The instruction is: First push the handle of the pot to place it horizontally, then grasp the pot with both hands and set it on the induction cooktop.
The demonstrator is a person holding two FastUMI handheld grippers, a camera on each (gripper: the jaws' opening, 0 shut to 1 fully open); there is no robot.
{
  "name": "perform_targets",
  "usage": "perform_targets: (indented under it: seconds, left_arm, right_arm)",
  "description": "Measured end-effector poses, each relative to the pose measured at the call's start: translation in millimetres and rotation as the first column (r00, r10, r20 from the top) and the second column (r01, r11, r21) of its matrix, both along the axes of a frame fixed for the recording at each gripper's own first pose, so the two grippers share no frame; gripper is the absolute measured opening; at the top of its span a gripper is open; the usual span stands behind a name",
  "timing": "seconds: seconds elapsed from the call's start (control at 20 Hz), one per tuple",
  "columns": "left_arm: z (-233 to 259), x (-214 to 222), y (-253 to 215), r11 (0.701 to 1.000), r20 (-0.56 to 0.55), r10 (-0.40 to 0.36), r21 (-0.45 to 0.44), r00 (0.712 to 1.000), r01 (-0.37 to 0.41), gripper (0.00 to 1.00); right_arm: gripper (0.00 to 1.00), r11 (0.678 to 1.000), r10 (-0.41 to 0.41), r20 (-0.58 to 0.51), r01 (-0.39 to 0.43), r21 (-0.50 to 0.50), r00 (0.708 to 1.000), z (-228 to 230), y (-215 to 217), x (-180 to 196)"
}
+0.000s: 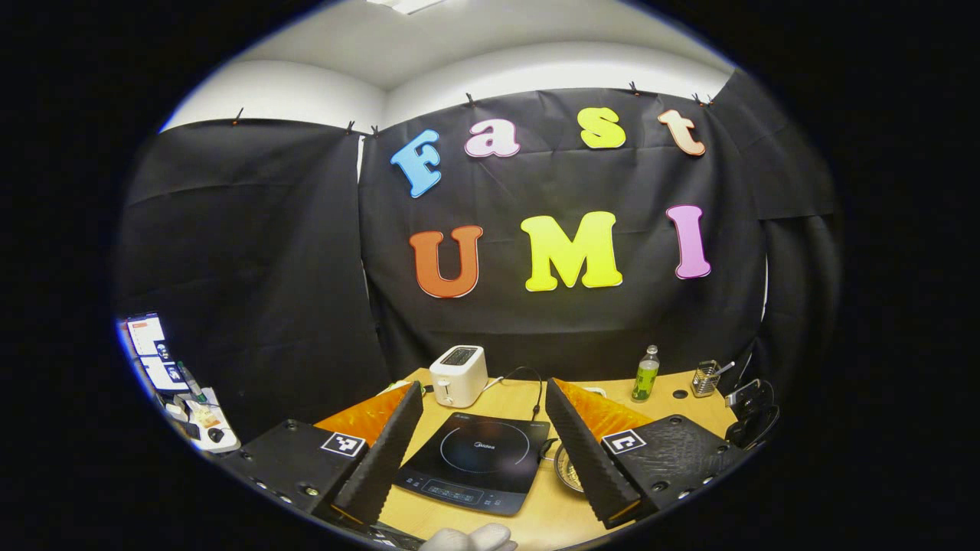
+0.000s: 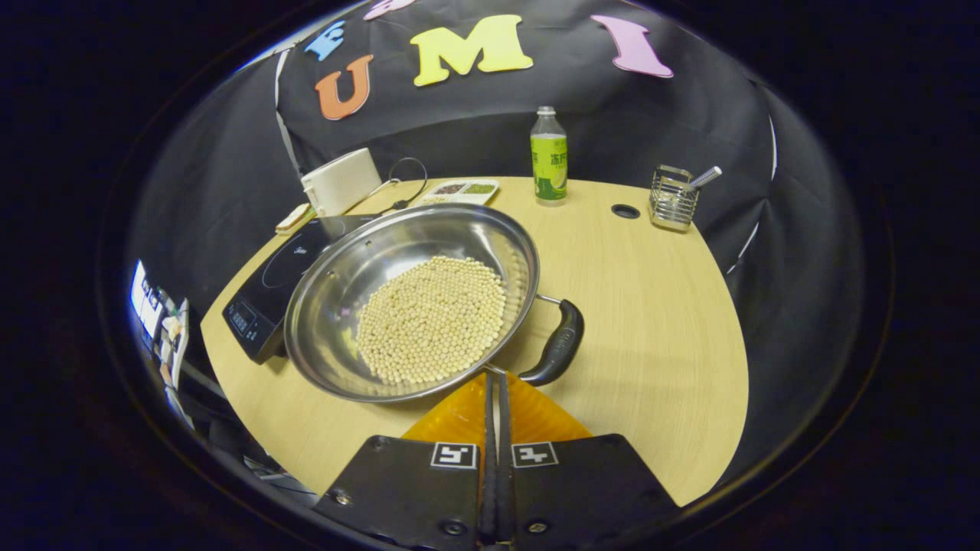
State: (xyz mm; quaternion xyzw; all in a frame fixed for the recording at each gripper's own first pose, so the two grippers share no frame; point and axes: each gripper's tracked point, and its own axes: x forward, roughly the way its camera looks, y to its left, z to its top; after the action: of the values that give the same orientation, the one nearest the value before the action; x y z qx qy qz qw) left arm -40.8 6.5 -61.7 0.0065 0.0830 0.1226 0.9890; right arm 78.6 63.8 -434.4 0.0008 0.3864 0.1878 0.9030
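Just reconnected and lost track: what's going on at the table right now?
A person holds a set of tongs in each hand. The right tongs are shut, tips at the near rim of the bean-filled pot, beside its black handle. The pot leans partly over the cooktop. The left tongs hang open above the cooktop, gripping nothing.

Even, bright light falls from a ceiling lamp overhead. The steel pot carries soft glare along its rim, and its handle casts a faint shadow on the desk. Both views are sharp in the middle and bend strongly toward their edges.
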Motion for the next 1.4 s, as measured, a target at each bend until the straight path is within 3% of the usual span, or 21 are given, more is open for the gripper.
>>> perform_targets:
  seconds: [0.7,0.8,1.0,1.2,1.35,1.4]
  left_arm:
    - [-3,20,-20,1.000,-0.014,0.015,0.005,1.000,-0.015,0.96]
    - [-5,21,-17,1.000,-0.017,0.008,0.009,1.000,-0.008,0.96]
    - [-11,26,-17,1.000,-0.018,-0.020,0.005,1.000,0.020,0.96]
    - [-25,35,-18,0.997,-0.020,-0.081,-0.002,0.997,0.081,0.96]
    - [-45,40,-12,0.993,-0.046,-0.118,-0.012,0.992,0.117,0.97]
    - [-51,42,-9,0.991,-0.054,-0.131,-0.021,0.990,0.130,0.96]
  right_arm:
    - [0.04,1.000,0.012,0.005,-0.011,-0.019,1.000,5,-24,35]
    - [0.00,0.999,-0.002,0.015,0.003,-0.043,1.000,9,-29,34]
    - [0.04,0.996,-0.022,0.062,0.027,-0.088,0.998,25,-39,30]
    - [0.04,0.996,-0.049,0.087,0.055,-0.076,0.995,42,-38,21]
    - [0.12,0.993,-0.091,0.103,0.098,-0.063,0.990,53,-39,11]
    - [0.29,0.992,-0.104,0.108,0.111,-0.062,0.989,58,-39,6]
